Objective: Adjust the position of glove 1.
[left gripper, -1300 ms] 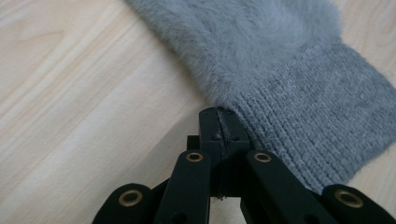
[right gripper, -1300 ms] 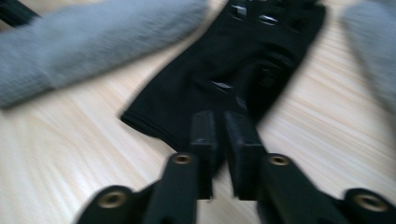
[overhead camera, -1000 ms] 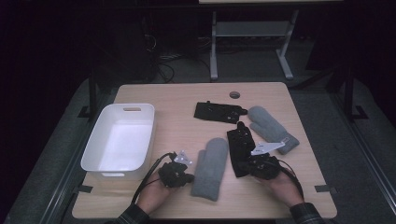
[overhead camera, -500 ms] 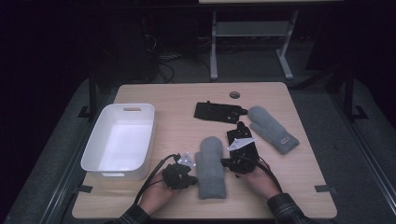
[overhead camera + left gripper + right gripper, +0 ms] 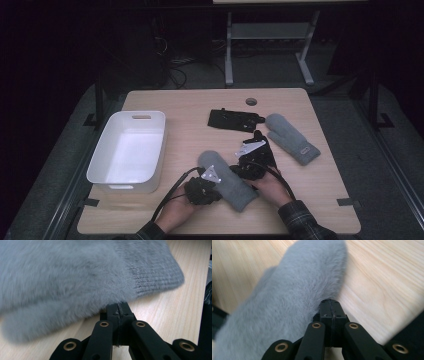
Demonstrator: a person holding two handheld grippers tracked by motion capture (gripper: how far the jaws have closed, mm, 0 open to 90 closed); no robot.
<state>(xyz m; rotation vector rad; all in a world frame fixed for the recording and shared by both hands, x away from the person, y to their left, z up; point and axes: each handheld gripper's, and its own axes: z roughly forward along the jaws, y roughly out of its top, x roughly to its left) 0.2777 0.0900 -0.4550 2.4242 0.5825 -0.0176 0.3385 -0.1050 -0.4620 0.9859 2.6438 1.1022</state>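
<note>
At the near edge of a light wooden table (image 5: pixel 320 210), a person's two hands each hold a black two-jaw gripper against a grey fleece mitten (image 5: pixel 226 180) that lies flat and slanted, cuff toward the person. The left gripper (image 5: pixel 206 184) sits at the mitten's left edge. In the left gripper view its jaws are pressed fully together, with no cloth visibly between them, and the tips touch the fuzzy edge of the mitten (image 5: pixel 75 282) near the knitted cuff. The right gripper (image 5: pixel 248 165) sits at the mitten's right edge, also with jaws fully together, and its tips nudge the fleece (image 5: pixel 287 307) from the side. With one gripper on each side, the mitten appears to be pushed and steered along the wood rather than lifted, probably to turn or straighten it.

Just behind the right gripper lies a black glove (image 5: pixel 262 147). Farther back and to the right rests a second grey mitten (image 5: pixel 292 136), well apart from the first, so the pair is not yet together. Beside it, toward the middle, lies another flat black glove (image 5: pixel 234 120). An empty white bin (image 5: pixel 150 150) stands at the left, likely where the items will go.
</note>
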